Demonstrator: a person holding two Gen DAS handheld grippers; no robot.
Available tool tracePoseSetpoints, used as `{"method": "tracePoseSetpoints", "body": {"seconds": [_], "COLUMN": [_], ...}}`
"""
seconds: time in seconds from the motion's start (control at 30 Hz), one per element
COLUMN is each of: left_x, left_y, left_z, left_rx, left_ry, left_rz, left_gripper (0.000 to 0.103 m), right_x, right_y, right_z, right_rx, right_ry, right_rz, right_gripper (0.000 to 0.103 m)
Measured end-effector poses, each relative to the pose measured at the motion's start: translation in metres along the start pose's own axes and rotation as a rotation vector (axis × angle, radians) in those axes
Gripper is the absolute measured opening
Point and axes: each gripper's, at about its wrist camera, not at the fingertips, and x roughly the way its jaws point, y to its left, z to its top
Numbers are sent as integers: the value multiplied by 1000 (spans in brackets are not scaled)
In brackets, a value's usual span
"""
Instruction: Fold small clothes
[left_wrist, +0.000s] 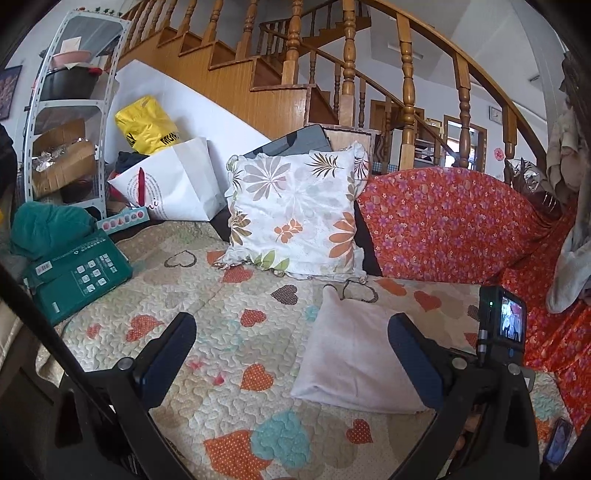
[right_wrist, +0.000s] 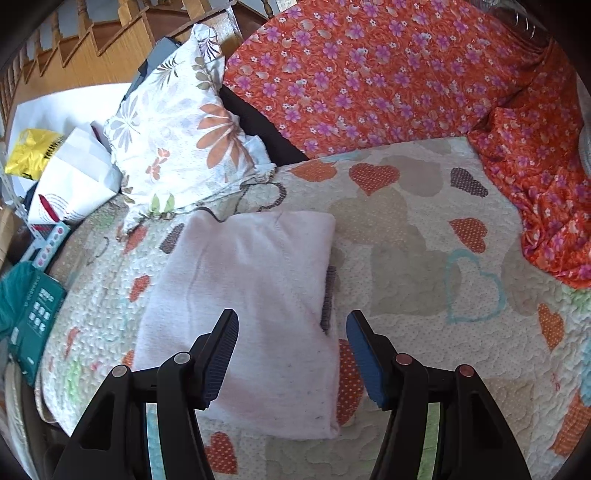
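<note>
A pale pink small garment (right_wrist: 251, 306) lies folded into a flat rectangle on the heart-patterned quilt (right_wrist: 424, 258). It also shows in the left wrist view (left_wrist: 354, 354), right of centre. My right gripper (right_wrist: 291, 325) is open and empty, hovering over the garment's near right part. My left gripper (left_wrist: 291, 325) is open and empty above the quilt, with its right finger over the garment's right edge. The right gripper's camera (left_wrist: 506, 317) shows at the right of the left wrist view.
A floral cushion (left_wrist: 295, 214) leans at the back of the quilt. An orange floral cloth (right_wrist: 388, 74) covers the sofa back and right side. A green box (left_wrist: 77, 277), white paper bag (left_wrist: 177, 184), yellow bag (left_wrist: 147, 125) and metal shelf (left_wrist: 66, 110) stand left. A wooden staircase rises behind.
</note>
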Motion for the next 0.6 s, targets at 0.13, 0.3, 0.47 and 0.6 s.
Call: {"method": "tracePoseSetpoints", "body": {"seconds": [0.13,0.3,0.47,0.6], "left_x": [21,42,58,62], "left_y": [-1,-6,-7,-6], "left_z": [1,-9,-19,-29], "left_rx": [65,75,58,78], "left_ry": [20,53,105,132], "left_rz": [-23,-65,-110,-131], "left_gripper": [103,103,103,103], "right_x": [0,-11,-27,-35], "right_y": [1,3,8,14], "right_z": [-2,-10,-16,-19], "right_rx": [-6,-17,-32,-61], "right_ry": [-14,-33,-78,-104], "right_rz": [-33,-74,-93,-105], "right_gripper": [66,66,70,71]}}
